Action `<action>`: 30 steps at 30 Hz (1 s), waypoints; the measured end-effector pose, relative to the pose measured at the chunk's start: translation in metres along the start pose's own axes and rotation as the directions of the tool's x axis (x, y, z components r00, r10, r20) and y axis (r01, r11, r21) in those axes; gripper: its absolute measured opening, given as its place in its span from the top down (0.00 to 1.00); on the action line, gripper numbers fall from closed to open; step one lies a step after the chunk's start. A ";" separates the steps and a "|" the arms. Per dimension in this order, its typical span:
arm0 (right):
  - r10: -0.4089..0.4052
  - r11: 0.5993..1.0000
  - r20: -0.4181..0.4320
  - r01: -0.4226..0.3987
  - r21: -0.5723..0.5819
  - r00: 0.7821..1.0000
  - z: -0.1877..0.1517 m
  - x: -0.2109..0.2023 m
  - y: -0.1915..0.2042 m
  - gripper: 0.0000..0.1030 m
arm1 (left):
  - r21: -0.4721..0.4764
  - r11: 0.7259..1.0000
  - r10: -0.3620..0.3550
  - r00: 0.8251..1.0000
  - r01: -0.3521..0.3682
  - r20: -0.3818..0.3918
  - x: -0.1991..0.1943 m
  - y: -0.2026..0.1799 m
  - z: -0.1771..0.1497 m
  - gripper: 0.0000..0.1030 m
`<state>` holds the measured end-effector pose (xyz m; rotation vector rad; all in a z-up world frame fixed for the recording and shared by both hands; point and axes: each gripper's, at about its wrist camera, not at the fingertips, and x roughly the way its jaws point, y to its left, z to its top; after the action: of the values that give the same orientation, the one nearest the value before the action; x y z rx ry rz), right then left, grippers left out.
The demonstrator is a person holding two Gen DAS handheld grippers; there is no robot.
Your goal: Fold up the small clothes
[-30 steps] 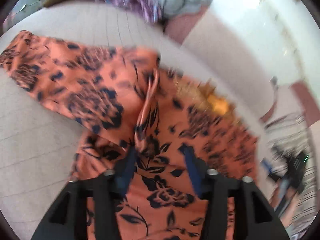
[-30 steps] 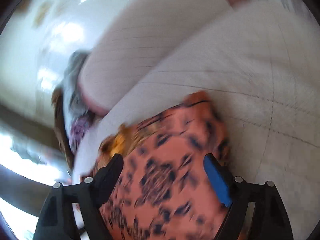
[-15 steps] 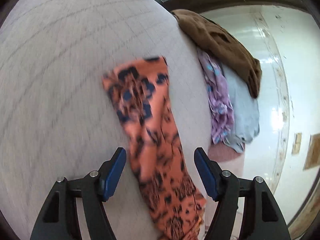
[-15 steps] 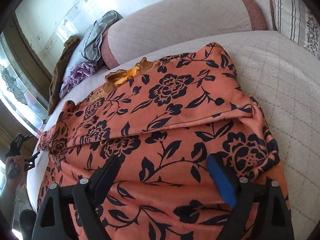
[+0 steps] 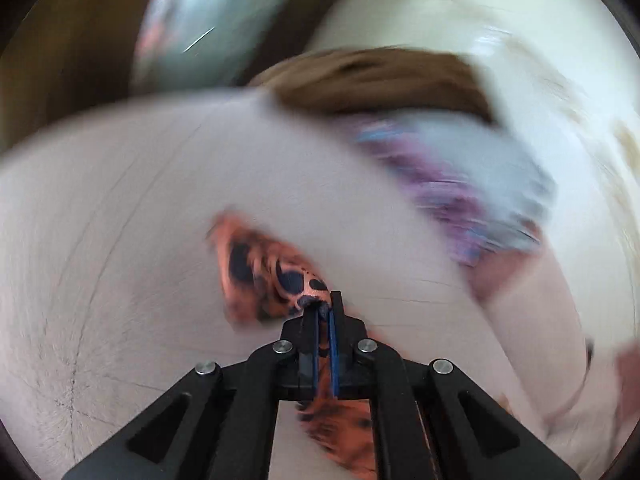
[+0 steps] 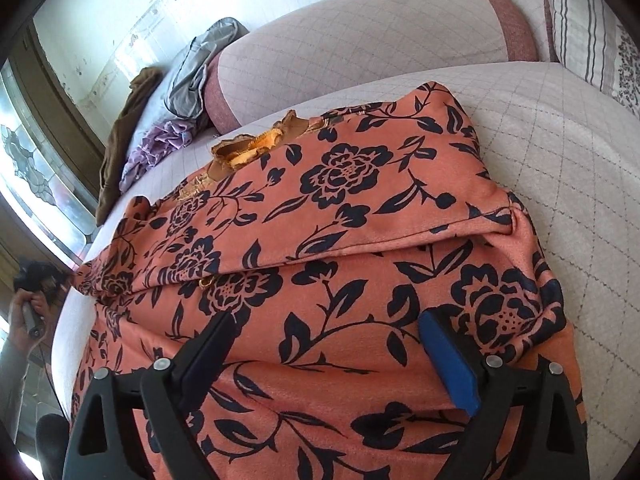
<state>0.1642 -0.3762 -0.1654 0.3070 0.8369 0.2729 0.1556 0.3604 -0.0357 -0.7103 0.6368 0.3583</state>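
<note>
Two black grippers frame the scene: the right gripper [image 6: 324, 344] hangs with its blue-padded fingers spread wide apart over the orange garment with black flower print [image 6: 344, 216], which lies spread and partly folded on the pale quilted sofa seat [image 6: 568, 168], while the left gripper [image 5: 323, 312] has its fingers pinched together on a corner of that same cloth [image 5: 272, 276], at twelve o'clock from its tips. Farther off, at ten o'clock in the right wrist view, a purple cloth [image 6: 160, 148], a grey cloth [image 6: 196, 80] and a brown cloth [image 6: 124, 124] lie heaped beside the sofa's rounded pink armrest [image 6: 360, 48].
</note>
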 end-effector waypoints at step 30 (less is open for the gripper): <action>0.051 0.962 -0.070 -0.030 0.273 0.996 0.089 0.034 0.010 0.11 | 0.381 0.919 0.020 0.951 0.104 -0.309 -0.010 -0.094 -0.167 0.27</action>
<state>0.2525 -0.3693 -0.1290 0.5742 0.9461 0.2088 0.1267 0.1756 -0.0810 -0.3912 0.9565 0.0689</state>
